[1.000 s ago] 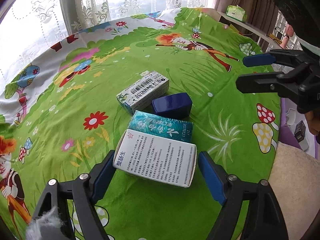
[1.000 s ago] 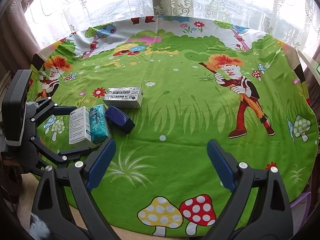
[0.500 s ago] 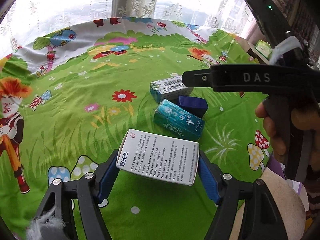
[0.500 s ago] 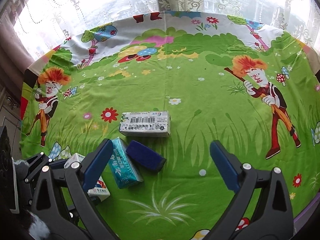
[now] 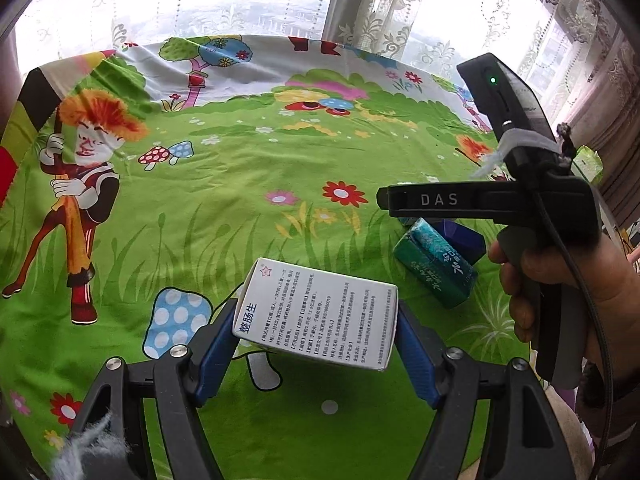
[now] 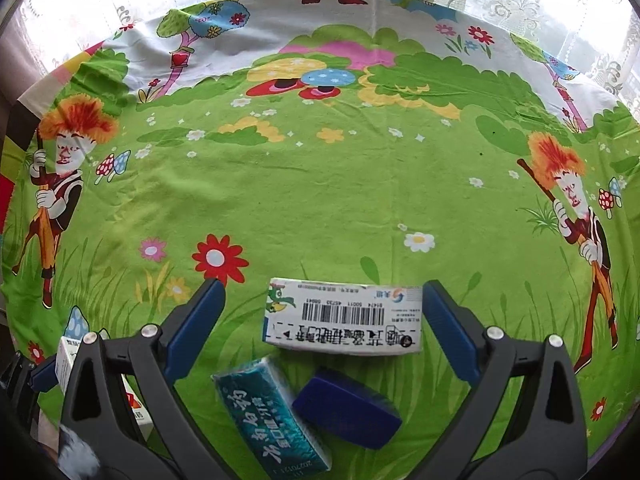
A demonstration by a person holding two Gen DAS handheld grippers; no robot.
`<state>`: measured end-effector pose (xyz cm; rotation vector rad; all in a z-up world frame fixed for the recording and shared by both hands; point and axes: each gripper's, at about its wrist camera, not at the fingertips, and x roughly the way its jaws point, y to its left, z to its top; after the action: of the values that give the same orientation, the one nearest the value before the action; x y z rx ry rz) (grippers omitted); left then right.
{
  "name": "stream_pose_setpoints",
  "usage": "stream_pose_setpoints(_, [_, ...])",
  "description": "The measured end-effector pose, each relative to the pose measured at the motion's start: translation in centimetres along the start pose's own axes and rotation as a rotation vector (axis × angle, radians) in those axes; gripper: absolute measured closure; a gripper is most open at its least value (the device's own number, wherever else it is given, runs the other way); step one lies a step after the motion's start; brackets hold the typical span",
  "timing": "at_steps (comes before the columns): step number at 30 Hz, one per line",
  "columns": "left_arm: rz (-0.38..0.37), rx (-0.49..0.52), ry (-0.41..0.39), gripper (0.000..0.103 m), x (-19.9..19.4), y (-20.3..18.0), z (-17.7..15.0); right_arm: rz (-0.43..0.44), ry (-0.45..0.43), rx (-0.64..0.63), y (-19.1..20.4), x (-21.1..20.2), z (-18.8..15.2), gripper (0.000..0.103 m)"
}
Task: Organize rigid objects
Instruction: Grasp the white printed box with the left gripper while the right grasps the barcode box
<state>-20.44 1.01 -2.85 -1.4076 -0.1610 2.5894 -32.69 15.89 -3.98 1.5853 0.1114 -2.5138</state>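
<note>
Lifted off the cloth [image 5: 248, 208] since a second ago, the white box [image 5: 316, 318] now hangs clamped between the left gripper's [image 5: 316, 336] blue pads, clear of the teal box [image 6: 272, 416]. Meanwhile the right gripper [image 6: 322, 320] has come in over the pile, jaws wide, the barcode box [image 6: 344, 316] lying between them untouched. Teal box and blue case [image 6: 346, 408] lie just behind it.

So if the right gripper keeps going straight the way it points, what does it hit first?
Probably the white barcode box, which lies between the open right gripper fingers' tips; depth is hard to judge, so the green tablecloth beside it is possible.
</note>
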Motion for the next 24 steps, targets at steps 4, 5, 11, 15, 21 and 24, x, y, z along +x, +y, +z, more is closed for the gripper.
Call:
stream_pose_setpoints(4, [-0.006,-0.012,0.003,0.029,0.1,0.1,-0.1,0.02,-0.007,0.034,-1.5,-0.3,-1.4,0.025])
stream_pose_setpoints(5, [-0.009,-0.014,0.007,0.029,0.1,0.1,-0.1,0.027,-0.012,0.038,-1.8,-0.6,-1.9,0.025])
stream_pose_setpoints(11, [-0.035,-0.015,0.031,0.029,-0.2,-0.7,-0.7,0.067,-0.022,0.113,-3.8,-2.7,-5.6,0.025])
stream_pose_setpoints(15, [-0.055,-0.027,0.066,0.029,-0.3,-1.2,-1.9,0.092,-0.011,0.127,-3.4,-4.2,-8.3,0.025])
stream_pose_setpoints(21, [-0.095,-0.041,0.079,0.029,-1.4,-1.7,-3.5,0.135,0.003,0.131,-2.7,-5.8,-11.6,0.025])
stream_pose_setpoints(24, [-0.095,-0.042,0.077,0.029,-2.1,-2.2,-4.5,0.152,-0.011,0.126,-2.4,-6.8,-12.5,0.025])
